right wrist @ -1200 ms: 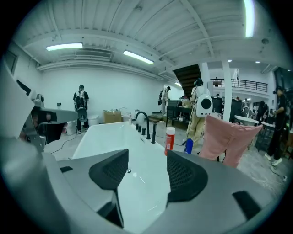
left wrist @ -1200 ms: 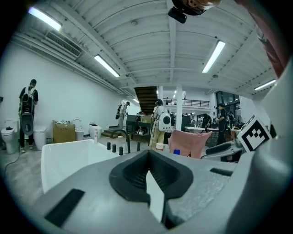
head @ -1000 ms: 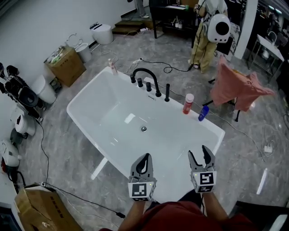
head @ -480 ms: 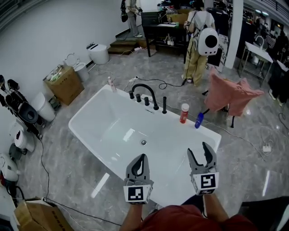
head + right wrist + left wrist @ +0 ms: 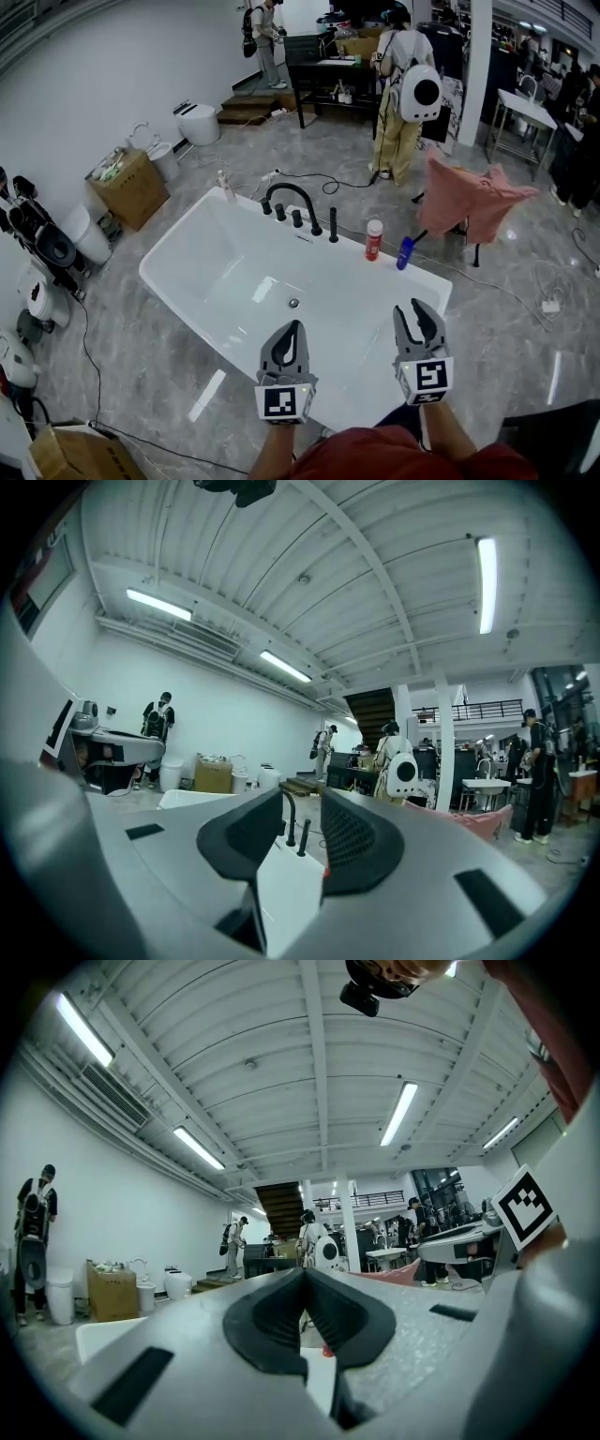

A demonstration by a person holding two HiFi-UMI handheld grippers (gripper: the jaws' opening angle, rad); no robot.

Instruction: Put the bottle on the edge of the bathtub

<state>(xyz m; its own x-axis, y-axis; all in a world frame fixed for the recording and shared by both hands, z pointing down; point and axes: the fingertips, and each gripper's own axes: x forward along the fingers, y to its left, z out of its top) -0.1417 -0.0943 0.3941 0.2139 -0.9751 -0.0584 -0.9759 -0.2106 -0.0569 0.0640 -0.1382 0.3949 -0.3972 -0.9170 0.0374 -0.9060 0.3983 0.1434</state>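
Above bathtub [image 5: 216, 244] rim: left gripper [image 5: 292, 328] pressed together; right gripper [image 5: 414, 314] part-spread, just closing, empty.

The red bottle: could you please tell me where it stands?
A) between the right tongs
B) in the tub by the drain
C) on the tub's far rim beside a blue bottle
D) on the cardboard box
C: the red bottle stands on the bathtub rim beside the blue bottle.

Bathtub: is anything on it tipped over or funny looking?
A little. At the bathtub's far rim, the blue bottle leans sideways, while the red bottle next to it stands straight. Nothing looks spilled or broken.
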